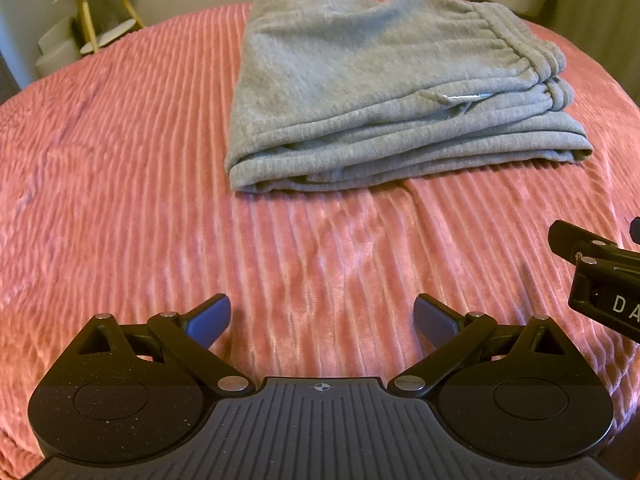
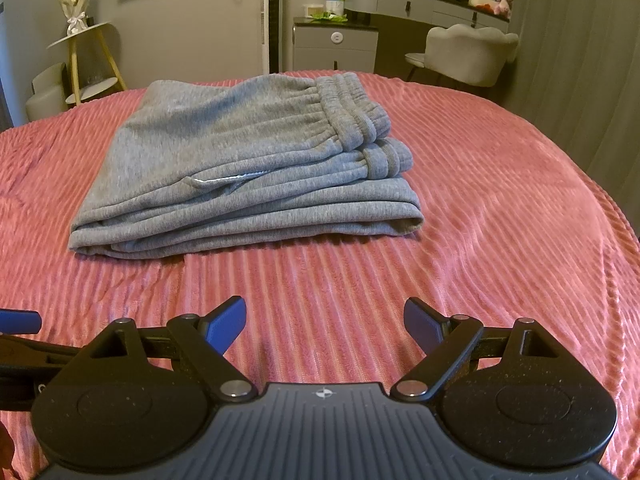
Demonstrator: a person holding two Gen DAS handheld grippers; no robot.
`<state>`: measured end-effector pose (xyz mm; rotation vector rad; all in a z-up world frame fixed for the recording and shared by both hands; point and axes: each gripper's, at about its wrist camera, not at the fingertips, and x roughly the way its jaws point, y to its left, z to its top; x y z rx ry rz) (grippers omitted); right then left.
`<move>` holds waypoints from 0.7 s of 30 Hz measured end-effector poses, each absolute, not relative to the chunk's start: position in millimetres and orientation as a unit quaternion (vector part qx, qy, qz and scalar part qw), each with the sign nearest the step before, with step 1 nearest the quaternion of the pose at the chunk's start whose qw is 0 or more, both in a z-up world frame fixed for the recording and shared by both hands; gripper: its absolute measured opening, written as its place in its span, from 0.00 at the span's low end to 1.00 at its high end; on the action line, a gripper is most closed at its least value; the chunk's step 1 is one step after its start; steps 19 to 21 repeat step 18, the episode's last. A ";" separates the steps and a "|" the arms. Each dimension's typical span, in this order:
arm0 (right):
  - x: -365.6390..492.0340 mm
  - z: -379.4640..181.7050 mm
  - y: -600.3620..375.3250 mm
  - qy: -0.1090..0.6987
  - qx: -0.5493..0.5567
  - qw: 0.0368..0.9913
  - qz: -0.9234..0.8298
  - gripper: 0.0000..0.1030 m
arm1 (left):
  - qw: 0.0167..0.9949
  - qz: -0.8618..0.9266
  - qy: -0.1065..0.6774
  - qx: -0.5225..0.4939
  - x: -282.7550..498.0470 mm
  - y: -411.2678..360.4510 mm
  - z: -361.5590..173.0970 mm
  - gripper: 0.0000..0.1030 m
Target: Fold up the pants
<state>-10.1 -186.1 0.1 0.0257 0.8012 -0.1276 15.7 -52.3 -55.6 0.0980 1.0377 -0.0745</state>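
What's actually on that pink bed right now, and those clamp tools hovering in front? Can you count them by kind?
Folded grey pants: 1
Pink ribbed bedspread: 1
Grippers, both open and holding nothing: 2, left gripper and right gripper
Total: 4

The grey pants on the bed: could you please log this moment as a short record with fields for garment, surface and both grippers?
garment: grey pants, folded into a layered stack, elastic waistband on top at the right
surface: pink ribbed bedspread, pants lying flat on it
left gripper: open, holding nothing, apart from the pants on the near side
right gripper: open, holding nothing, apart from the pants on the near side
task state: fold looks complete
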 end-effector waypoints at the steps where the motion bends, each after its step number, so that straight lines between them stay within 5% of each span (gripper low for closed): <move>1: -9.9 0.0 -186.3 0.390 0.012 0.919 -0.062 0.84 | 0.867 -0.036 0.496 0.047 15.5 -52.4 -55.4 0.98; 21: -7.8 -1.1 -185.9 0.393 0.005 0.917 -0.060 0.84 | 0.870 -0.045 0.488 0.061 14.4 -54.3 -54.5 0.98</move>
